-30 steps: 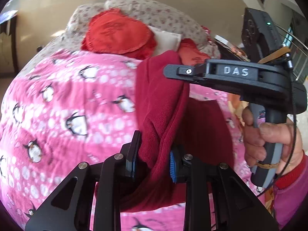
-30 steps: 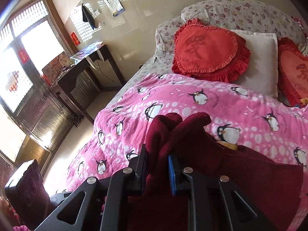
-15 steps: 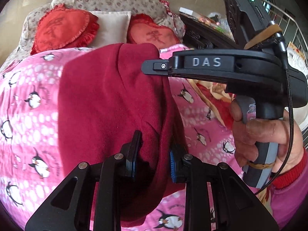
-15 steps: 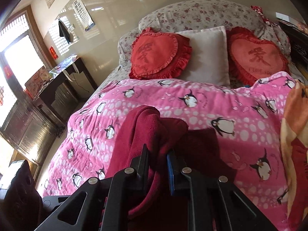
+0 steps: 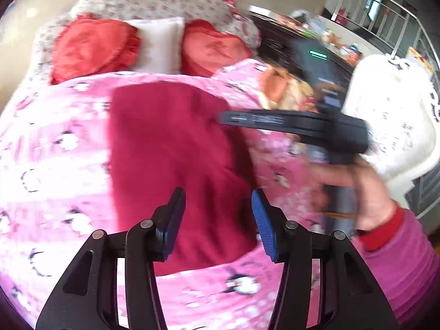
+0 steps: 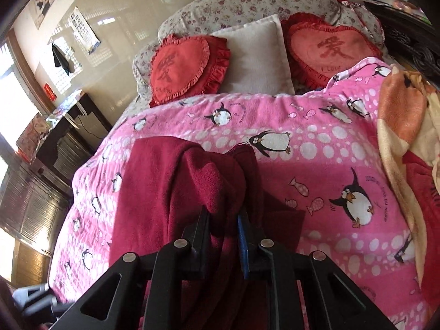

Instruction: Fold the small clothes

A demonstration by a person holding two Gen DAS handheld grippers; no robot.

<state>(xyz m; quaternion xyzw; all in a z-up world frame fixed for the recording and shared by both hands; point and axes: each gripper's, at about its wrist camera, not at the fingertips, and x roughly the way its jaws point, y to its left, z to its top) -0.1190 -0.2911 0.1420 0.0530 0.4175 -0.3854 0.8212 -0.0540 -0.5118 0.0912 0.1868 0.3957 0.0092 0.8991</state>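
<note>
A dark red fleece garment lies folded on the pink penguin blanket on the bed. My left gripper is open and empty, just above the garment's near edge. My right gripper is shut on a bunched fold of the same garment and holds it slightly raised. In the left wrist view the right gripper shows blurred, at the garment's right side, held by a hand in a pink sleeve.
Two red heart cushions and a white pillow lie at the bed's head. An orange patterned blanket lies at the right. A dark desk stands to the left of the bed, a white chair to the right.
My left gripper has opened and let go of the garment, which now lies flat on the blanket. My right gripper keeps its hold and has moved lower, towards the bed.
</note>
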